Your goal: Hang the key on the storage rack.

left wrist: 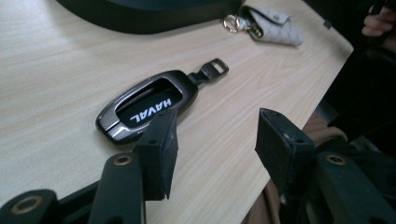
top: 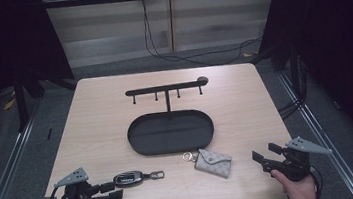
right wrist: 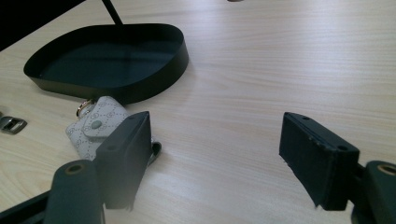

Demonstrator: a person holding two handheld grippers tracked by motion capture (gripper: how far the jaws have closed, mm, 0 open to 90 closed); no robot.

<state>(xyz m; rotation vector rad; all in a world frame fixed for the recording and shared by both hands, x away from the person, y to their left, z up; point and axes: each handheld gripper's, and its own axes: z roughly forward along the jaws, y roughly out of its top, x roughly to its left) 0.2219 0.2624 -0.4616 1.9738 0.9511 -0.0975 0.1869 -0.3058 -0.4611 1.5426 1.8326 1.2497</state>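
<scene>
We hold our left gripper (left wrist: pixel 212 144) with jaws spread wide and empty; a glossy dark key fob (left wrist: pixel 147 106) with a metal loop lies just ahead of it on the pale woodgrain table (top: pixel 97 123). Our right gripper (right wrist: pixel 217 158) also gapes empty, with a soft patterned key pouch (right wrist: pixel 95 128) beside its left jaw. Beyond sits a matte black oval tray (right wrist: pixel 180 51), nothing inside.

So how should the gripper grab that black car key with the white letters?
Probably across the car key's two long edges, coming straight down from above. It lies flat on the table, so its wide face gives nothing to pinch. The open left gripper sits nearest. The small loop at its end looks too thin.
</scene>
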